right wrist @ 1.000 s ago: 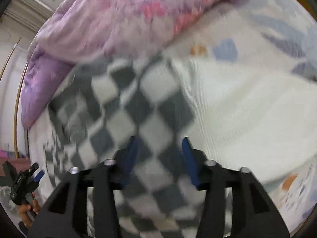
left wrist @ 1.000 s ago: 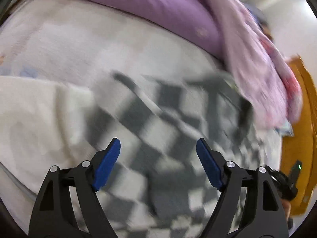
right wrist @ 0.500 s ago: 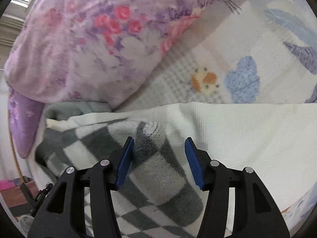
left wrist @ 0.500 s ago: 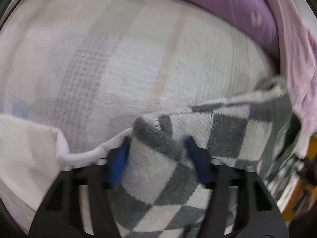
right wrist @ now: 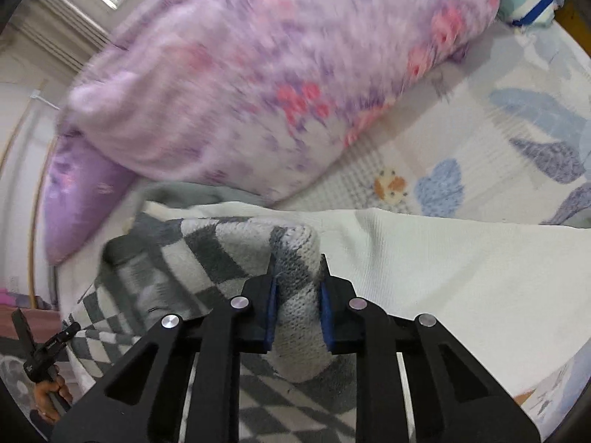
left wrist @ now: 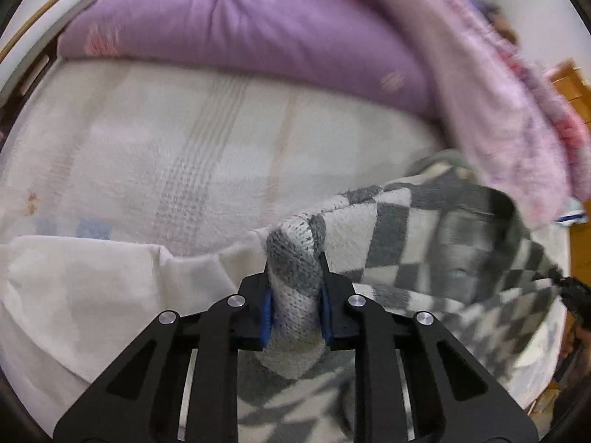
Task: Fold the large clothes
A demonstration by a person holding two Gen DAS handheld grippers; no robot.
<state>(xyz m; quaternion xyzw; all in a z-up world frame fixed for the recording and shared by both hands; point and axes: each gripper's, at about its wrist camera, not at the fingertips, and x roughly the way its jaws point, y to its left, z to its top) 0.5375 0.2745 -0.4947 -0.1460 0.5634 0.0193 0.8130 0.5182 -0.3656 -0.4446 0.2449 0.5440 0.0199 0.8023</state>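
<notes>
I have each gripper pinching a bunched corner of the checked knit: left gripper (left wrist: pixel 293 295), right gripper (right wrist: pixel 297 295). Holding both corners lets the knit (left wrist: pixel 424 229) hang taut between them above the bed (left wrist: pixel 166 147), ready to fold over.

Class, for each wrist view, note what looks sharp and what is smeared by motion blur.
Left wrist view: left tool and pinched checkered sweater fold sharp, far sweater and pink quilt smeared. Right wrist view: right tool crisp, floral quilt blurred.
</notes>
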